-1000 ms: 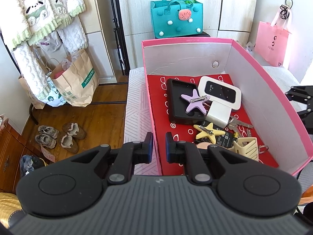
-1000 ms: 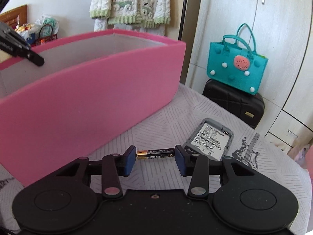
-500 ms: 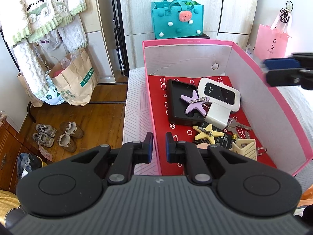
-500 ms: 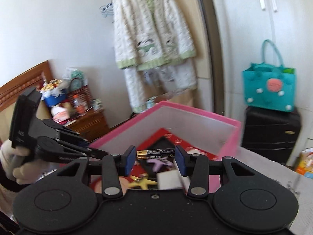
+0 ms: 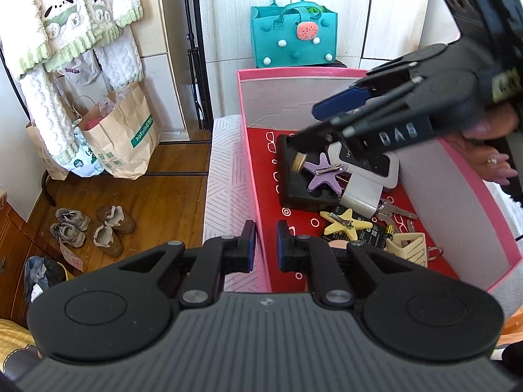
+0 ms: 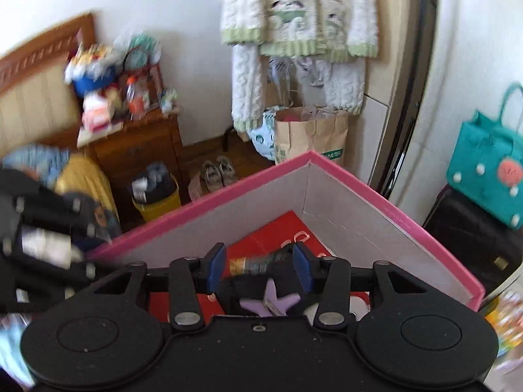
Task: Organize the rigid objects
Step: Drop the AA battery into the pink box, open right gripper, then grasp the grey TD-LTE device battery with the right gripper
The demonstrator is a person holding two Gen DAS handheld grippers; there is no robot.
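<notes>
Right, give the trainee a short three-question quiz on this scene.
1. True or false: the right gripper is empty.
2. The battery hangs over: A the floor, B the box, C the teal bag.
3. Fill in: the star clip under the battery is ___.
Key: 1 false, its fingers hold the battery; 2 B; 3 purple.

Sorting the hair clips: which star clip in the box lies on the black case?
The purple star clip. It rests on the black case under the right tool; the yellow star clip lies nearer the left tool, off the case.
</notes>
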